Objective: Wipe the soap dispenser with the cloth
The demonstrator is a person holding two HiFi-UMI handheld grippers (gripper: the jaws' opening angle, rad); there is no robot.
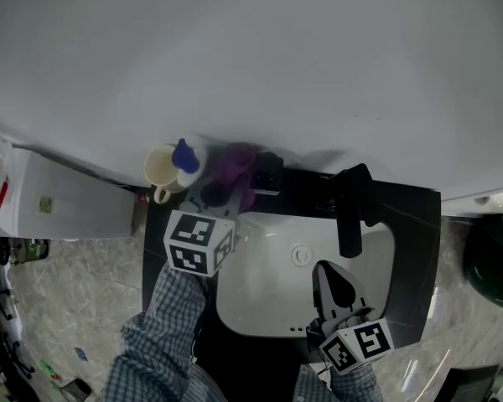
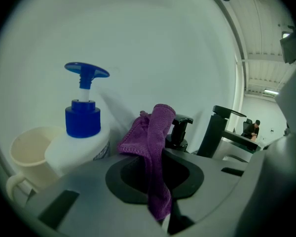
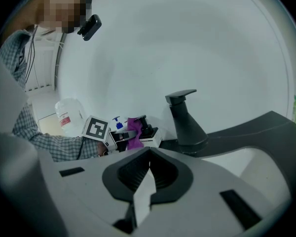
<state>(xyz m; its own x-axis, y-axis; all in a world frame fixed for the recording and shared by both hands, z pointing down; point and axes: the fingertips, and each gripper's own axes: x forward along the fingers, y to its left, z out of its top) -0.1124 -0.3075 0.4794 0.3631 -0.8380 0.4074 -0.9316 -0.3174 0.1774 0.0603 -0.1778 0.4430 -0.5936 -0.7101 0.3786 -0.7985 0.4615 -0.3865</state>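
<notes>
My left gripper is shut on a purple cloth, which sticks up from the jaws and hangs over them. The cloth is right beside a black-pump soap dispenser at the back of the counter; I cannot tell whether they touch. A white bottle with a blue pump stands just left of the cloth. My right gripper hovers over the white basin, shut and holding nothing.
A cream cup sits left of the blue-pump bottle. A black faucet rises behind the basin on the dark counter. A white container stands to the left, a wall close behind.
</notes>
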